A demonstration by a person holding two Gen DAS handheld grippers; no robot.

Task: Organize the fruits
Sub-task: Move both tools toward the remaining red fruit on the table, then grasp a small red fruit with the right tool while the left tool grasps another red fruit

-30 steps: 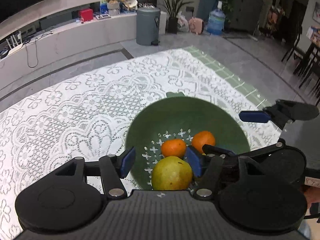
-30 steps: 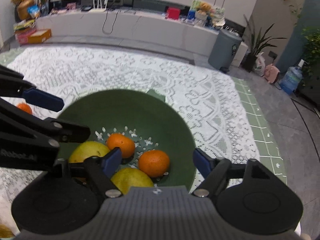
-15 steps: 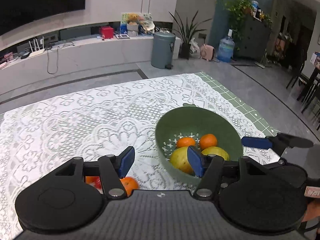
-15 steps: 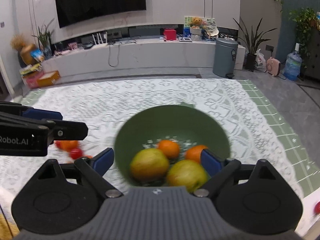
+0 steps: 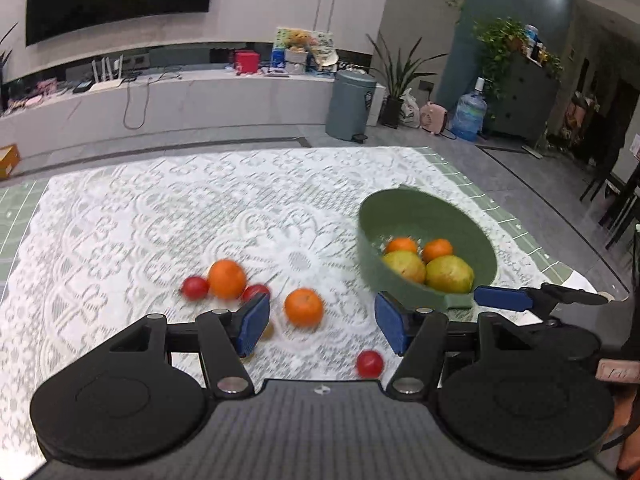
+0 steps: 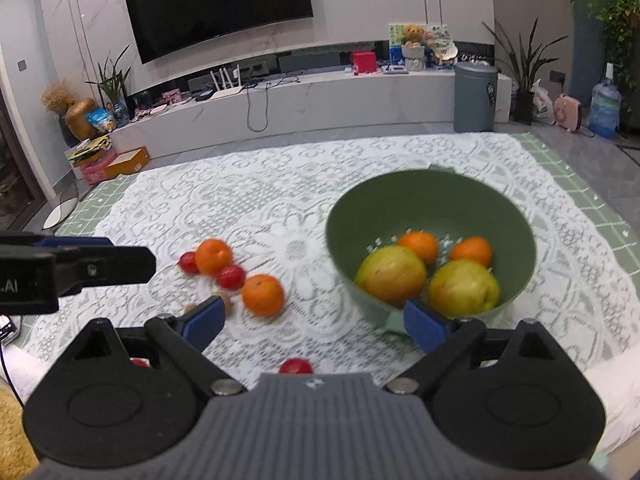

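Observation:
A green bowl (image 5: 420, 210) (image 6: 432, 184) stands on the lace cloth and holds two yellow-green fruits (image 6: 391, 274) and two small oranges (image 6: 419, 245). Left of it, two oranges (image 5: 227, 279) (image 5: 304, 307) lie loose among small red fruits (image 5: 195, 287) (image 5: 370, 363). My left gripper (image 5: 322, 324) hangs open above the cloth, the nearer orange showing between its fingers, untouched. My right gripper (image 6: 316, 324) has its jaws opening, nothing between them, with the bowl at its right fingertip. A right finger (image 5: 504, 298) shows in the left wrist view.
The white lace cloth (image 6: 280, 192) covers a green-checked table that ends at the right (image 5: 520, 224). A small brown thing (image 6: 225, 301) lies by the right gripper's left finger. Beyond the table are a grey bin (image 5: 350, 106), a low white bench and a wall screen.
Both grippers have drawn back from over the bowl, which now sits farther off to the right. The loose oranges and red fruits have come into view. The right jaws have widened.

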